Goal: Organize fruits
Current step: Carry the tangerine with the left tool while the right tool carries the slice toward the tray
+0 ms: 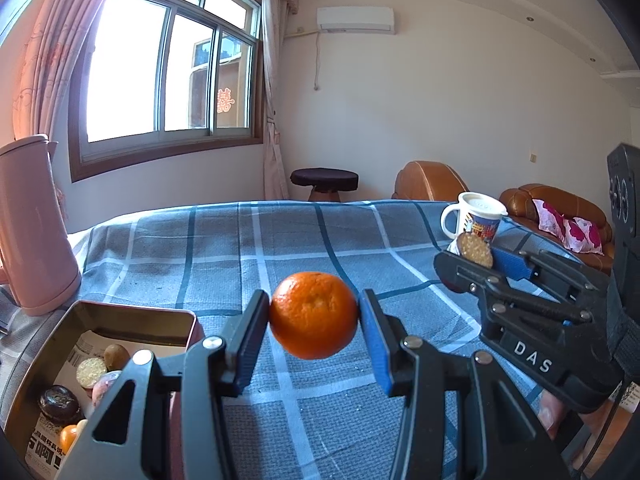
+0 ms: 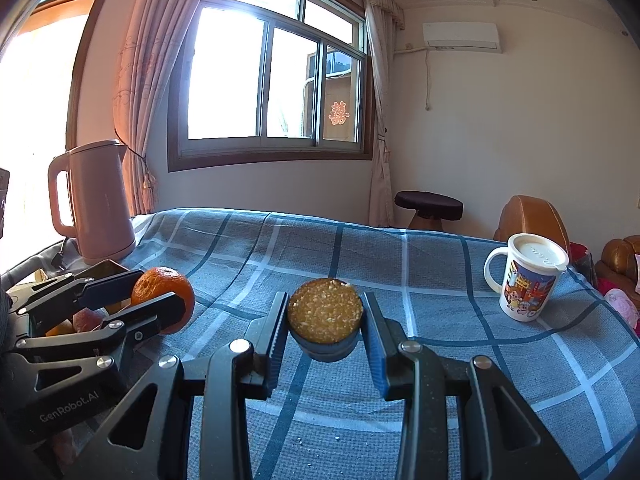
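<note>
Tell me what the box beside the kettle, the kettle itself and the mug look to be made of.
Box: likely thin metal, a tin; its inner walls show a dull golden sheen and crisp folded edges.
Kettle: pink, matte, no glare; painted metal or plastic, the look leaves it open.
Mug: white, glossy, printed picture; probably ceramic. Its lid looks like matte plastic.

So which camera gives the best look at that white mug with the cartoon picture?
The right wrist view: the white cartoon-printed mug stands unobstructed on the blue checked cloth, lid, handle and picture all clear. In the left wrist view the mug looks smaller, its base hidden behind the right gripper.
</note>
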The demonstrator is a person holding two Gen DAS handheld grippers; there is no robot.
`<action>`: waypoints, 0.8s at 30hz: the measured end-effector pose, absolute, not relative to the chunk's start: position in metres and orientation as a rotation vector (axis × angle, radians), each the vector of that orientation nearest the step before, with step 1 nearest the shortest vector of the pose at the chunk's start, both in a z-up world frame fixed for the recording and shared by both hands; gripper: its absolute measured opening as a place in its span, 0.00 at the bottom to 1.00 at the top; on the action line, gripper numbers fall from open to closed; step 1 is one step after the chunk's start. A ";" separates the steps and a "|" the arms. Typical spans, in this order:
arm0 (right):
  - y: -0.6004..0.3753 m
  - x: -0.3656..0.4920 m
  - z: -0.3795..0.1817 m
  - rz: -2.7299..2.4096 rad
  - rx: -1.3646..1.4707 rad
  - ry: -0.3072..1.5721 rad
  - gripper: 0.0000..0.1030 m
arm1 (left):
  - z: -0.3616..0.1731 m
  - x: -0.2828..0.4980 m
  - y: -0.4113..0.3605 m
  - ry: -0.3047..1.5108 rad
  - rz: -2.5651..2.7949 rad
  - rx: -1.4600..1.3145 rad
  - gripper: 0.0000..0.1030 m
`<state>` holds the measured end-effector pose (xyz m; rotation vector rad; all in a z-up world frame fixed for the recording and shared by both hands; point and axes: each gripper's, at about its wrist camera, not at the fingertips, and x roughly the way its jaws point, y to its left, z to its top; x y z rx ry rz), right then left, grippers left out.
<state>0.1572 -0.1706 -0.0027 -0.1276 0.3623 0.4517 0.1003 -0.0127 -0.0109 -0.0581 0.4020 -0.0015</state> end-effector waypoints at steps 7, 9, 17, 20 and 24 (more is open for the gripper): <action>-0.166 0.149 -0.003 0.470 -0.139 0.373 0.36 | -0.012 0.090 -0.002 0.412 -0.002 -0.081 0.47; -0.163 0.145 -0.004 0.477 -0.145 0.373 0.36 | -0.012 0.087 0.001 0.410 -0.001 -0.083 0.47; -0.151 0.127 -0.006 0.524 -0.142 0.382 0.36 | -0.011 0.069 0.006 0.407 0.008 -0.065 0.47; -0.147 0.122 -0.006 0.542 -0.143 0.388 0.36 | -0.011 0.063 0.008 0.407 0.006 -0.063 0.47; -0.140 0.117 -0.005 0.567 -0.143 0.391 0.36 | -0.010 0.053 0.014 0.400 0.018 -0.057 0.47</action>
